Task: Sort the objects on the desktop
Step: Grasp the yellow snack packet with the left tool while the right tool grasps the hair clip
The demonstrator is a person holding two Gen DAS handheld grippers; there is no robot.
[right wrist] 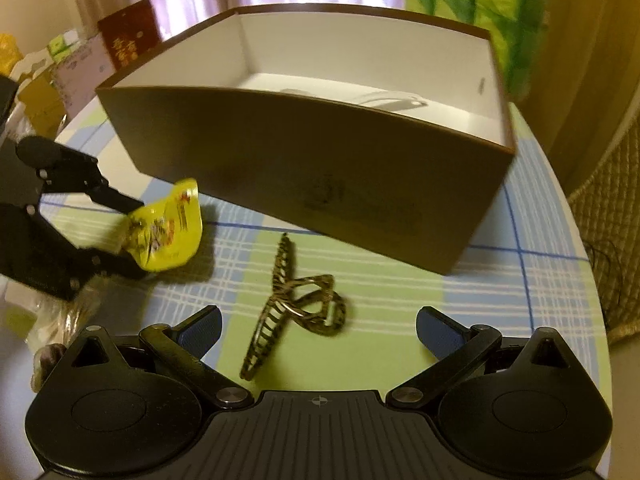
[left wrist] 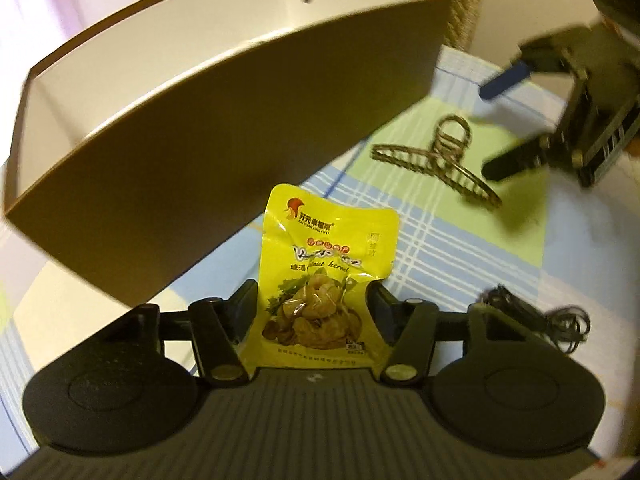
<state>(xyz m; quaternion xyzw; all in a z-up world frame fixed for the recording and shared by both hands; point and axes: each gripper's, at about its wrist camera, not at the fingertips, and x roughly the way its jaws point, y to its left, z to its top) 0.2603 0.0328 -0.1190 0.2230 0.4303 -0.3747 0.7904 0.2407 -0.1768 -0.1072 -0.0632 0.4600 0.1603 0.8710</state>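
Observation:
My left gripper (left wrist: 314, 304) is shut on a yellow snack packet (left wrist: 320, 272), held upright just in front of the brown box (left wrist: 192, 140). From the right wrist view the same packet (right wrist: 168, 232) hangs crumpled between the left gripper's fingers (right wrist: 116, 200), left of the box (right wrist: 304, 168). A bronze hair claw clip (right wrist: 296, 304) lies on the checked tablecloth between the spread fingers of my open right gripper (right wrist: 318, 330). In the left wrist view the clip (left wrist: 436, 164) lies just left of the right gripper (left wrist: 496, 128). A white object (right wrist: 392, 102) rests inside the box.
A black tangled hair tie or cord (left wrist: 560, 320) lies on the cloth at the right. Boxes and cards (right wrist: 80, 64) are stacked beyond the table's far left. A woven basket (right wrist: 612, 216) stands off the table's right edge. Green packs (right wrist: 480, 4) sit behind the box.

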